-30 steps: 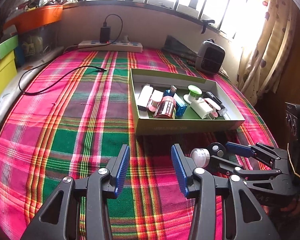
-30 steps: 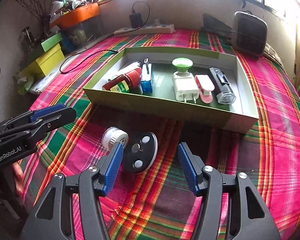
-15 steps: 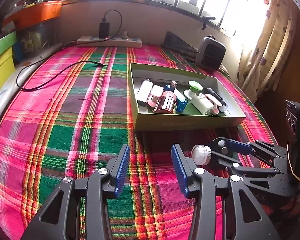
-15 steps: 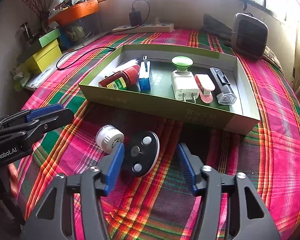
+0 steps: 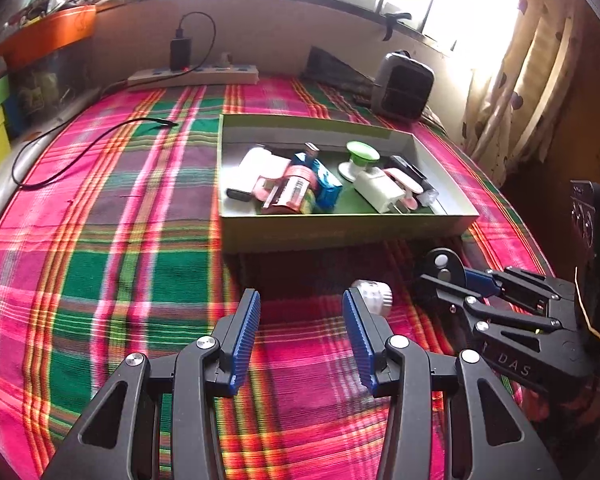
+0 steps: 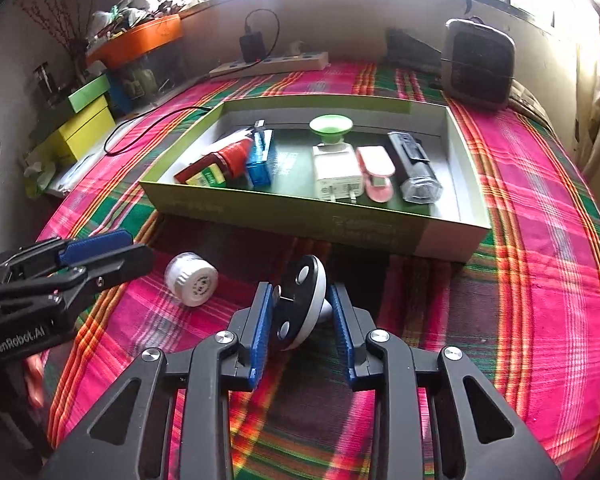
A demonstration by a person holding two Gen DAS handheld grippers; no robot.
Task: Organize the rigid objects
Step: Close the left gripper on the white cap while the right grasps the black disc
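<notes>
Closing your right hand-held gripper (image 6: 300, 314) on the black round disc (image 6: 300, 304), pads touching it, left hand-held gripper (image 5: 300, 334) wide and empty, white cap (image 5: 374, 298) just beside, green box (image 6: 312, 216) beyond.

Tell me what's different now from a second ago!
The right gripper is closing its jaws around the round black and white disc, which has tipped up from lying flat onto its edge between the pads. The left gripper has edged towards the small white jar, jaws open as before. The jar and the things in the green box stayed put.
</notes>
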